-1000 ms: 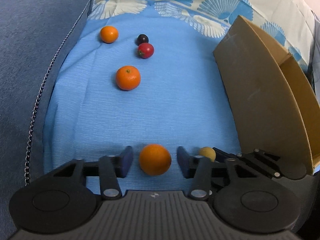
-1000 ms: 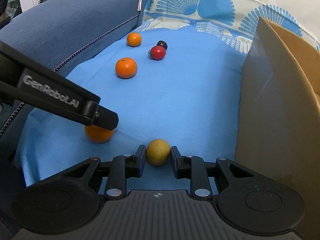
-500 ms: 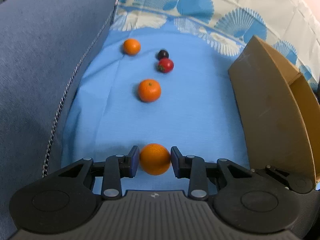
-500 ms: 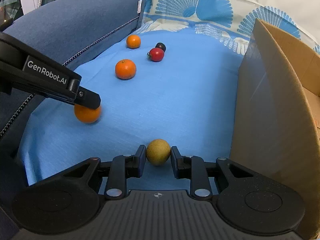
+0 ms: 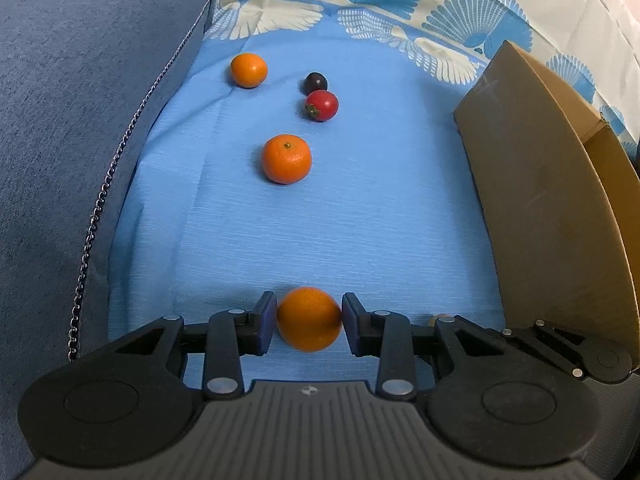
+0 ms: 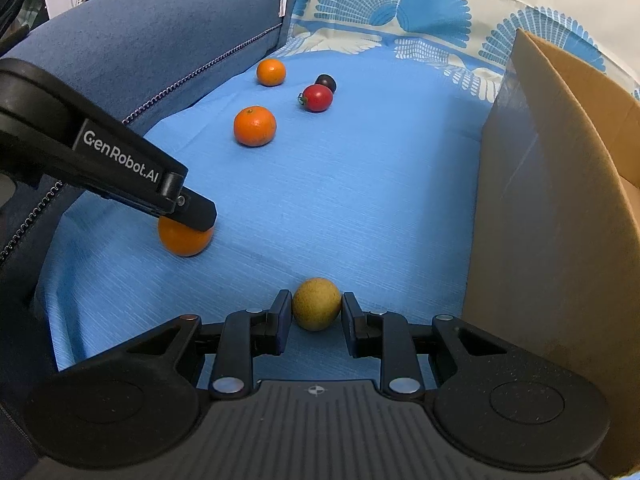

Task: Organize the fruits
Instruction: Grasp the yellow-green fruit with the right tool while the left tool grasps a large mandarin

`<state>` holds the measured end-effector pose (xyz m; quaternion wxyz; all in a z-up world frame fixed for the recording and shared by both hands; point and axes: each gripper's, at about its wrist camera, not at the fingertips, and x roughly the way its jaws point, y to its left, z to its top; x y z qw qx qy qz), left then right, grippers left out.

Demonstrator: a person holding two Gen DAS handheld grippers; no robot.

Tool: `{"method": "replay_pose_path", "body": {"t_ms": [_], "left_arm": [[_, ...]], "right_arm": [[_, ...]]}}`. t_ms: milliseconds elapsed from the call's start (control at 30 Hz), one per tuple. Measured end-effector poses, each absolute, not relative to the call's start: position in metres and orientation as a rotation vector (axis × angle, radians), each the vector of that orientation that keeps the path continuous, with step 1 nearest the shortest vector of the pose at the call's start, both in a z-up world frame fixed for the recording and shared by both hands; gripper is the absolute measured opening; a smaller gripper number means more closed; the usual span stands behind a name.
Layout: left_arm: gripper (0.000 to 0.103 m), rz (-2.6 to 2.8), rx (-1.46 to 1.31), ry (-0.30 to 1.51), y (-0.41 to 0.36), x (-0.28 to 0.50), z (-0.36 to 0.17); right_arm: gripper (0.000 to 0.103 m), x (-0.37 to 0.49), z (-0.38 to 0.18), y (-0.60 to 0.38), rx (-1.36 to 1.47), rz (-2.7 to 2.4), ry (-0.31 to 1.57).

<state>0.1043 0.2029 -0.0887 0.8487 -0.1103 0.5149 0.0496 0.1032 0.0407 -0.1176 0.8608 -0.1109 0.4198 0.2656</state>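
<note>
My left gripper [image 5: 309, 320] is shut on an orange [image 5: 309, 319], held just above the blue cloth [image 5: 360, 220]; the orange also shows in the right wrist view [image 6: 184, 240] under the left gripper's finger [image 6: 192, 212]. My right gripper [image 6: 314, 314] is shut on a yellow-brown round fruit [image 6: 317, 304]. On the cloth farther off lie a mandarin [image 5: 286, 159], a red tomato [image 5: 321, 105], a dark plum [image 5: 315, 82] and a smaller orange [image 5: 248, 70]. A cardboard box [image 5: 540, 200] stands at the right.
A dark blue sofa cushion [image 5: 80, 120] with a zip rises along the left. A white and blue patterned cloth [image 5: 400, 8] lies behind. The box wall [image 6: 540, 220] stands close on the right of my right gripper.
My left gripper closed on the orange and lifted it slightly. The right gripper stayed shut on the yellow fruit and barely moved.
</note>
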Motion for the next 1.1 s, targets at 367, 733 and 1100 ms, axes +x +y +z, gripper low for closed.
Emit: {"method": "replay_pose_path", "body": {"t_ms": [367,733,1100], "left_arm": [[0.039,0.096,-0.231,1.064,0.203,0.1012,-0.0862],[0.039,0.089,-0.225,1.08,0.2029,0.1036,-0.0889],[0.039,0.089,-0.224,1.079,0.2031,0.1037,-0.0892]], "right_arm": [[0.028,0.1016,-0.113,0.0379,-0.21,0.545,0.848],[0.028,0.1002,-0.1189,0.0416,-0.236,0.551,0.87],[0.028,0.1015,-0.1189,0.0418,-0.234,0.551,0.87]]}}
